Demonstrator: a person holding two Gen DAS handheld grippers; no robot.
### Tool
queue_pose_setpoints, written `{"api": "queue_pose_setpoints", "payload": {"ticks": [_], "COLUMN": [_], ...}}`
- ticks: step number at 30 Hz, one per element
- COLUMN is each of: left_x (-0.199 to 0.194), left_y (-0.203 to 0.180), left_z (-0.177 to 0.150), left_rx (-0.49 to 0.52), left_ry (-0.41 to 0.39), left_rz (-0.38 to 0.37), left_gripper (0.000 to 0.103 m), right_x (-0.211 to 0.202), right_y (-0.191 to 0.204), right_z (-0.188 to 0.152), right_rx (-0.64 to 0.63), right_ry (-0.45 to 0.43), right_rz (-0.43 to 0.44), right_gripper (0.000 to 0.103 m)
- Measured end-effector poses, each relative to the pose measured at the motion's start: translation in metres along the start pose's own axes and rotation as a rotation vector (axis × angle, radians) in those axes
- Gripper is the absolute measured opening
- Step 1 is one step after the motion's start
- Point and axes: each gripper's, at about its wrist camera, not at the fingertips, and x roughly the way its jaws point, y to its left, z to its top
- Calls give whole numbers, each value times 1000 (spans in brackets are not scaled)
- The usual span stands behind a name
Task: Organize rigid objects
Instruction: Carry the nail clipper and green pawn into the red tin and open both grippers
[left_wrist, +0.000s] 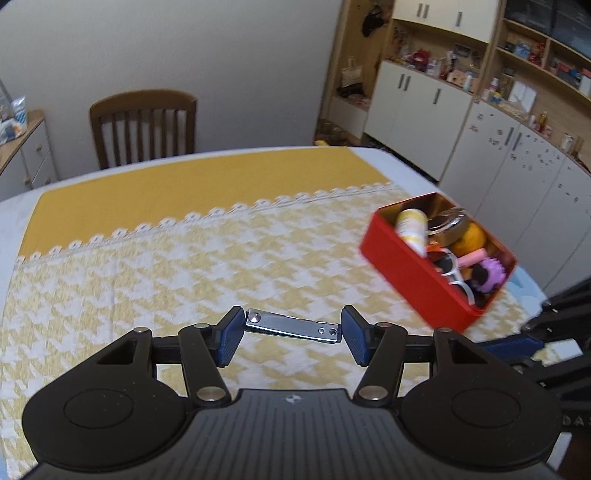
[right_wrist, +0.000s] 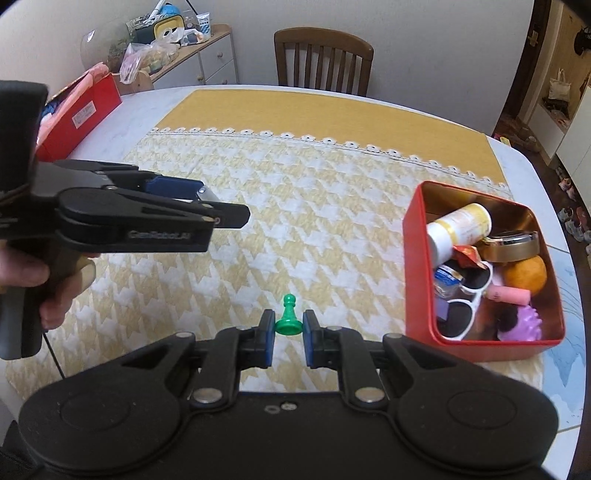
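My left gripper (left_wrist: 292, 332) is shut on a silver nail clipper (left_wrist: 291, 327), held end to end between its blue pads above the yellow checked cloth. From the right wrist view the left gripper (right_wrist: 207, 206) hangs at the left, above the table. My right gripper (right_wrist: 289, 334) is low over the cloth, its pads on either side of the base of a green chess pawn (right_wrist: 288, 317) that stands upright; the pads look to touch it. A red tin (right_wrist: 413, 258) at the right holds a bottle, sunglasses, an orange and several other small items; it also shows in the left wrist view (left_wrist: 402, 266).
The table carries a yellow cloth (right_wrist: 295, 110) with a lace band. A red box (right_wrist: 81, 118) with pink things sits at the table's far left. A wooden chair (right_wrist: 323, 55) stands beyond the far edge. Cupboards and shelves (left_wrist: 498, 110) line the right wall.
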Motion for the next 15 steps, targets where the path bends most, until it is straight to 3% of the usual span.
{"api": "queue_pose_setpoints", "payload": {"ticks": [7,15], "left_x": [-10,16], "left_y": [-40,-97], "left_z": [25,54], "left_rx": [59,106], "left_ry": [-36,-40], "left_rz": [-48,-83], "left_gripper": [57,57], "right_x": [-27,-37], "right_y": [-27,-87], "right_z": [6,8], "right_rx": [4,29], "right_ry": [-32,-53], "right_rz": [-24,-76], "right_gripper": [14,14]}}
